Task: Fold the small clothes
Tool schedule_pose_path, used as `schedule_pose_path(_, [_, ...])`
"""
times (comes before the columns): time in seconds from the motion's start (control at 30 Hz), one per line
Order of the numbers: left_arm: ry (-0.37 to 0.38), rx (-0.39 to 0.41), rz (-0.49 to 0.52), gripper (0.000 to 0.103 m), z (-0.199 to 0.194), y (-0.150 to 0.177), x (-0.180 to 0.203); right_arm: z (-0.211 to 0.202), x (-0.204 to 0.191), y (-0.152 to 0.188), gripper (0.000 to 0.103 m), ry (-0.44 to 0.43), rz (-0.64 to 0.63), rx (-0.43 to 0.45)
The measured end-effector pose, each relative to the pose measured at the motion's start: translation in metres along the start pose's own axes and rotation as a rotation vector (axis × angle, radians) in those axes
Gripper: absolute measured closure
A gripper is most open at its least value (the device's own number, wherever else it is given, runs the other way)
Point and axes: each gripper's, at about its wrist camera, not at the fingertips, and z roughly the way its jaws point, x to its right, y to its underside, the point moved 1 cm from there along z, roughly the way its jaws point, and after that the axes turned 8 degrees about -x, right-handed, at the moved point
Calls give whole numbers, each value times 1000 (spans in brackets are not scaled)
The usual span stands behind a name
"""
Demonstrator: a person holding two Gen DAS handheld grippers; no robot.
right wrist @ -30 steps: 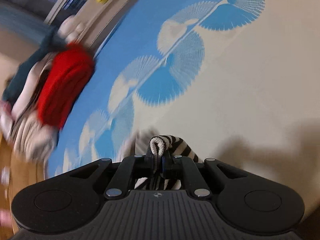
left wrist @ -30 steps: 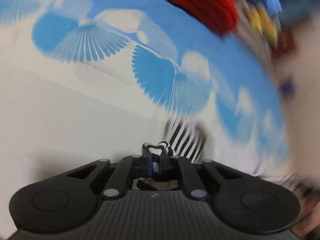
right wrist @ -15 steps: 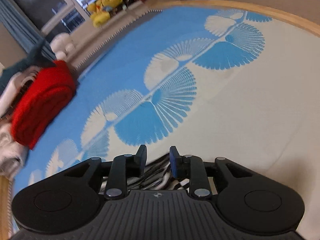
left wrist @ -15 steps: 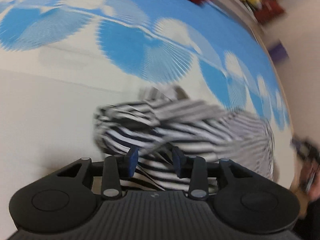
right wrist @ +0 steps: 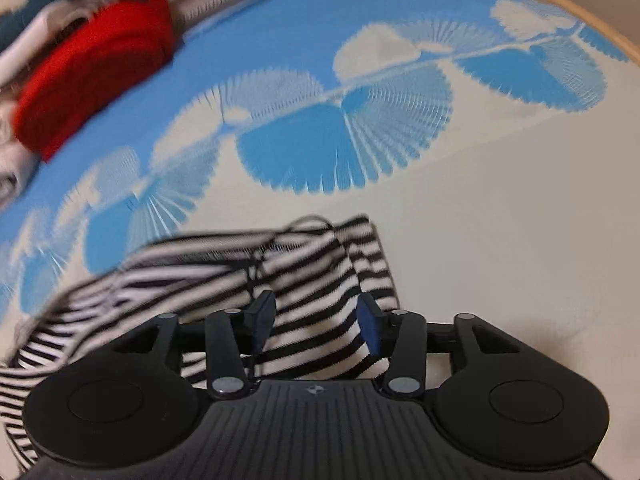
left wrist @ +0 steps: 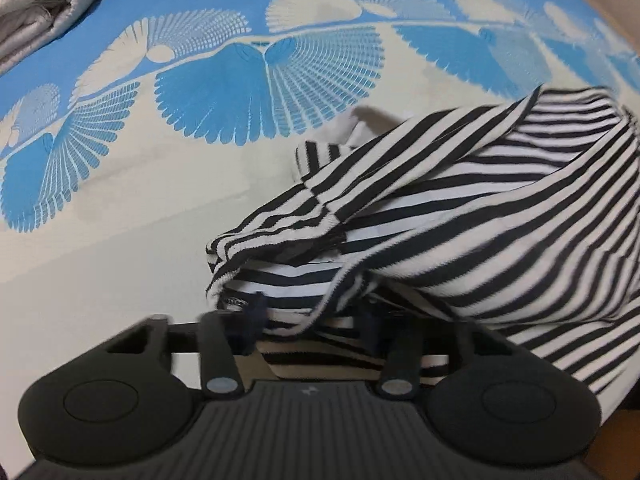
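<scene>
My left gripper (left wrist: 312, 326) hangs low over a black-and-white striped knit garment (left wrist: 460, 216), its two fingers spread wide with nothing pinched; a soft fold of the fabric lies between and partly over them. The garment is a rumpled heap of thin jersey with a ribbed hem, bunched into overlapping folds on the cream part of a table cloth (left wrist: 100, 264). The cloth is smooth and printed with blue and cream fan or shell shapes along a blue band.

My right gripper (right wrist: 316, 326) is likewise spread apart, blue pads showing, with the striped garment (right wrist: 304, 280) lying flat beneath the gap and trailing off to the left; nothing is clamped.

One second ago both grippers were pressed together on a pinch of the striped cloth, lifted above the table; half a second ago they had parted, and now the gap is wider and the garment rests on the cloth.

At the far edge lie a folded red fleece item (right wrist: 92, 76) and a folded pale quilted textile (left wrist: 36, 4), stacked side by side.
</scene>
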Motion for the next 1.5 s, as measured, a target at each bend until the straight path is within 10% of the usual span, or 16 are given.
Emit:
schedule_pose_path(0.07, [-16, -1, -15, 92, 2, -8, -4, 14, 0, -2, 52, -6, 20, -17])
schedule_pose_path(0.5, [-65, 147, -173, 95, -8, -53, -29, 51, -16, -25, 52, -52, 102, 14])
schedule_pose_path(0.57, [-75, 128, -186, 94, -2, -60, -32, 54, -21, -27, 65, 4, 62, 10])
schedule_pose_path(0.63, [-94, 88, -182, 92, 6, -63, -32, 54, -21, -28, 103, 22, 50, 13])
schedule_pose_path(0.97, [-34, 69, -186, 89, -2, -56, -45, 4, 17, -47, 103, -14, 234, 249])
schedule_pose_path(1.1, [-15, 14, -134, 84, 3, -54, -40, -9, -2, -50, 93, -277, 14, 241])
schedule_pose_path(1.2, [31, 33, -108, 65, -6, -51, -36, -4, -26, -40, 52, -342, -152, 169])
schedule_pose_path(1.27, [96, 80, -98, 58, -16, -50, -34, -2, -64, -18, 52, -306, -412, 165])
schedule_pose_path(1.5, [61, 68, -67, 54, -10, -49, -27, 20, -117, 13, 51, -288, -708, 74])
